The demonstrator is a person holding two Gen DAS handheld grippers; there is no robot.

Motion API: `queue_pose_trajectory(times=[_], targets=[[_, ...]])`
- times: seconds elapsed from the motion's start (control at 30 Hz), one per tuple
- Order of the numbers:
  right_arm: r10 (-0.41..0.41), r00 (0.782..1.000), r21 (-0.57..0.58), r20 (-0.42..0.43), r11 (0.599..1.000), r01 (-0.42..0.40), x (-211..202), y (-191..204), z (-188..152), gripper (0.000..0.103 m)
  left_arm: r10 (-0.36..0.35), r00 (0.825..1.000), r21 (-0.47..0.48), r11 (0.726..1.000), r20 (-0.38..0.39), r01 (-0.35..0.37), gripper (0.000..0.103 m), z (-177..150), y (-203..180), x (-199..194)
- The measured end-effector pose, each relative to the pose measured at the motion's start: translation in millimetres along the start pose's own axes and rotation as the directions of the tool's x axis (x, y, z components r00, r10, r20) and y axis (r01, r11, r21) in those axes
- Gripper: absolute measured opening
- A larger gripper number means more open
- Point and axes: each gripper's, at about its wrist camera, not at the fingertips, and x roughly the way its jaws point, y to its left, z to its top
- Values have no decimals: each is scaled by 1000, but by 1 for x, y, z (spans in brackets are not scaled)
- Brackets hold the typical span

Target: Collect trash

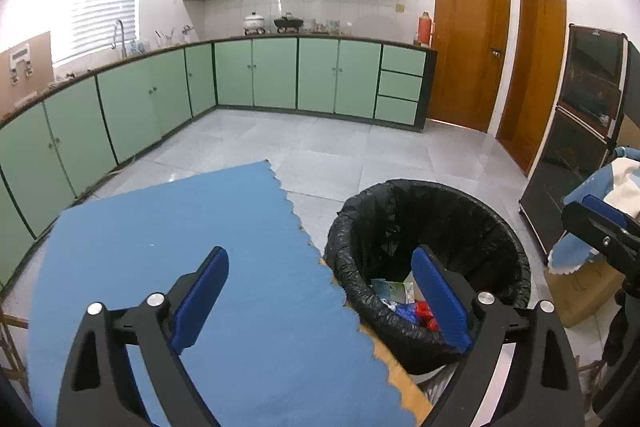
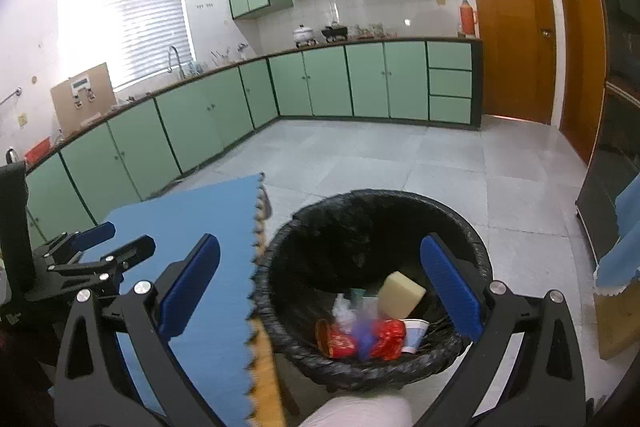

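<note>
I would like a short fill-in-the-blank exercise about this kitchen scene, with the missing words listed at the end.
1. The trash bin is lined with a bag of ____ colour.
2. The jaws of the right gripper stand ____, with nothing held between them.
3. The table beside the bin is covered by a ____ cloth.
4. A pale yellow sponge lies ____ the bin, above a red wrapper.

Missing words: black; open; blue; inside

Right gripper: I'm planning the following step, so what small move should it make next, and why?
Probably swing back toward the blue mat for more trash: the right gripper hangs over the bin with jaws wide and empty, and the yellow sponge and red wrappers already lie inside.
</note>
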Motion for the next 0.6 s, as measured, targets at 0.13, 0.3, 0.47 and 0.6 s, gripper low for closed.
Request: queue_pose_trajectory(times=[0.13, 0.3, 0.47, 0.6], targets=[[9, 1000, -22, 8, 1000, -9, -20, 16, 4, 98, 19, 1000, -5, 1000, 13, -19, 94, -1, 4, -28], [21, 1000, -31, 3, 999, -21, -35, 27, 4, 98, 27, 999, -13, 1000, 29, -27, 95, -5, 6, -54], [22, 1000, -49, -3, 999, -22, -44, 35, 1, 98, 35, 998, -16, 999, 47, -34, 97, -6, 5, -72], [22, 1000, -58, 0, 998, -22, -48, 38, 1, 98, 30, 998, -15, 999, 56, -29, 97, -6, 1, -82]])
